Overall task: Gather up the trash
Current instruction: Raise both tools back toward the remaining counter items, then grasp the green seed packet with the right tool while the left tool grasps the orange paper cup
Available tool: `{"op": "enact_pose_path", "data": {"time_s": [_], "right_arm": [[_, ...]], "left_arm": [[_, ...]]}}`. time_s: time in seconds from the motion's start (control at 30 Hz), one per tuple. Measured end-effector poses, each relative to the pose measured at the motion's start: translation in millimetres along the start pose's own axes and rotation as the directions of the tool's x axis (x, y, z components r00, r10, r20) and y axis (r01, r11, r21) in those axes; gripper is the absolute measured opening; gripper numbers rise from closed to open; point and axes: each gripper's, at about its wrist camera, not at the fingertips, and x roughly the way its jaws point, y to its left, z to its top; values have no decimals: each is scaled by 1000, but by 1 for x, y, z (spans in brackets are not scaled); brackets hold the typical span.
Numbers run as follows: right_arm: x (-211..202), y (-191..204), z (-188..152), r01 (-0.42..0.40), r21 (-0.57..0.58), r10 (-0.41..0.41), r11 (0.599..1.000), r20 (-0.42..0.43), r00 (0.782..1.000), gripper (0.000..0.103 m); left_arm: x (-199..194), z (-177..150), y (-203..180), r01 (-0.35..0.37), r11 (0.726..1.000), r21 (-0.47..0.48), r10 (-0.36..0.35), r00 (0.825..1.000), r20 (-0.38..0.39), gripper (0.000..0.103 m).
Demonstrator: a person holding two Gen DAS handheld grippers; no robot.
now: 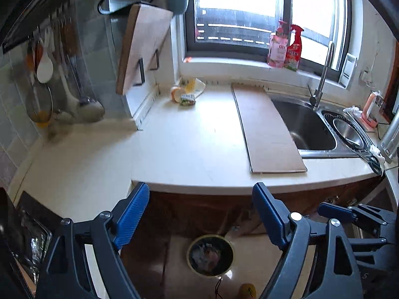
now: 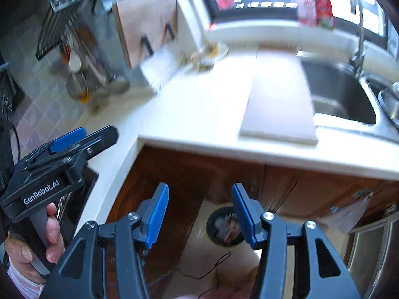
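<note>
trash (image 1: 187, 92) heaped at the back of the white countertop (image 1: 194, 144), in the corner under the window sill: a small green-and-white carton lying flat with its long side running left to right, a round pale piece touching its left end, a yellow scrap on crumpled white wrapping just behind. blurred in the right wrist view, same corner (image 2: 208, 56).

round bin (image 1: 210, 255) on the floor below the counter edge, mouth up, holding mixed crumpled scraps, pale and pinkish; seen again between the right fingers (image 2: 224, 226). steel sink (image 1: 304, 127) at right, basin bare, a smaller round bowl set in the second basin.

left gripper (image 1: 199, 214) spread wide, nothing between the blue pads, hanging over the cabinet front. right gripper (image 2: 199, 214) parted about halfway, nothing clamped. left tool also visible from the side (image 2: 82, 137), a hand (image 2: 37, 244) on its handle.

flat board (image 1: 266, 127) lying between trash and sink, long axis front to back, overlapping the basin's left edge. cutting board (image 1: 142, 49) leaning upright on its rack left of the trash. two bottles (image 1: 286, 47) on the sill.
</note>
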Motion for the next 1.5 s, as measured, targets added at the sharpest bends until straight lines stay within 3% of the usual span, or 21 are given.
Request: {"op": "enact_pose_path", "data": {"time_s": [0.17,0.37,0.53,0.73,1.0,1.13,1.33,1.5], "right_arm": [[-31,-8,27,39,18,-40,999,94,995,53],[-50,-26,67,14,43,-21,999,158,987,53],[-43,-41,99,-3,22,-2,1000,191,982,55],[-13,-66,156,-73,-33,77,997,179,981,56],[43,-91,235,-83,-142,102,986,134,986,56],[78,-101,274,-71,-199,92,977,102,991,56],[144,-106,322,-90,-310,108,946,41,993,56],[213,-95,342,-146,-385,132,911,-63,989,56]], "left_arm": [[-23,34,-3,-8,1000,15,7,998,68,84],[-30,66,-15,-53,997,48,47,991,128,99],[-10,94,-27,-84,995,61,74,987,145,101],[36,141,-27,-134,991,24,129,981,147,102],[120,210,-20,-196,981,-9,196,979,48,102],[165,232,-16,-188,982,-2,188,982,-22,102],[231,245,-8,-199,980,6,198,973,-117,102],[275,244,7,-220,975,-16,214,962,-168,100]]}}
